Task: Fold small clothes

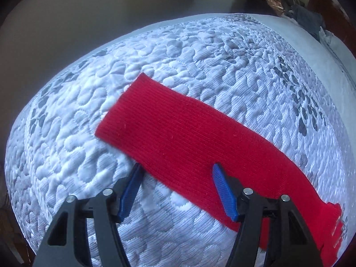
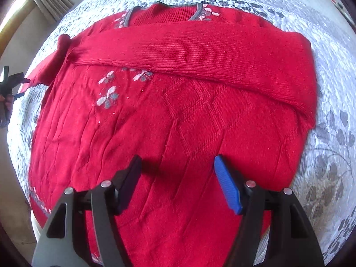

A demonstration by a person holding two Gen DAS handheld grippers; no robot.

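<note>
A red knit sweater (image 2: 178,122) with a grey collar and pink-grey flower patches lies flat on a quilted mattress (image 2: 329,133). One sleeve (image 2: 200,51) is folded across its chest. The other sleeve (image 1: 189,133) stretches out flat over the mattress (image 1: 66,144) in the left wrist view. My left gripper (image 1: 175,169) is open and empty, its blue-padded fingers at the near edge of that sleeve. It also shows small in the right wrist view (image 2: 19,87) at the far left. My right gripper (image 2: 178,162) is open and empty, above the sweater's lower body.
A pile of clothes and crumpled fabric (image 1: 289,2) lies beyond the mattress at the far right corner. A curtain (image 2: 51,0) and a wall (image 1: 89,17) stand behind the bed. The mattress edge (image 1: 200,20) curves along the back.
</note>
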